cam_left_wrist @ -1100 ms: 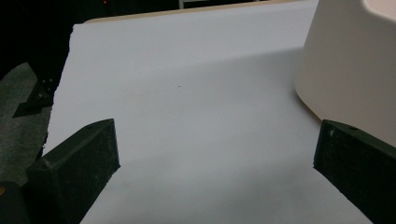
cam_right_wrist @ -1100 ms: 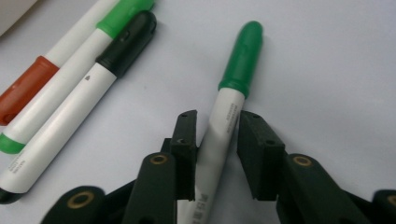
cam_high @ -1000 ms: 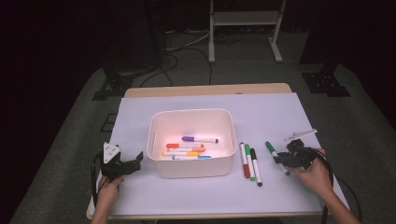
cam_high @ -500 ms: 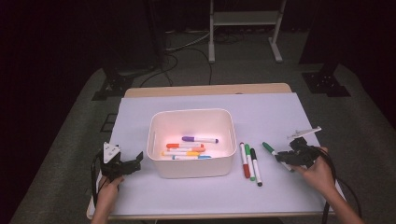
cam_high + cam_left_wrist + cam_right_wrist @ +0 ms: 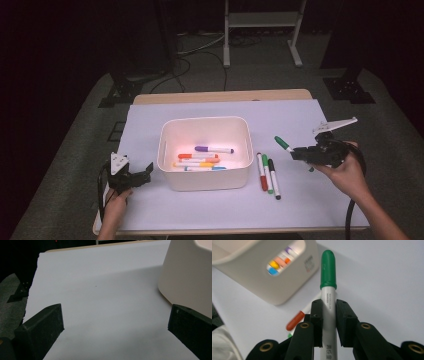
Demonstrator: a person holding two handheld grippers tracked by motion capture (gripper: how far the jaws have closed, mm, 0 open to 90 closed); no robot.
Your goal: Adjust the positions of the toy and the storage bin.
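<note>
A white bin stands mid-table with several markers inside: purple, orange, yellow and blue. My right gripper is lifted above the paper right of the bin, shut on a white marker with a green cap that points toward the bin. Red, green and black markers lie side by side on the paper between bin and gripper. My left gripper rests open at the bin's front left corner, nothing between its jaws; the bin wall is at its right.
White paper covers the wooden table. Dark floor, cables and a metal stand base lie beyond the far edge. A black stand foot sits off the table's right.
My right gripper has lifted the green-capped marker off the paper and carried it up and left toward the bin. The left gripper has stayed put.
</note>
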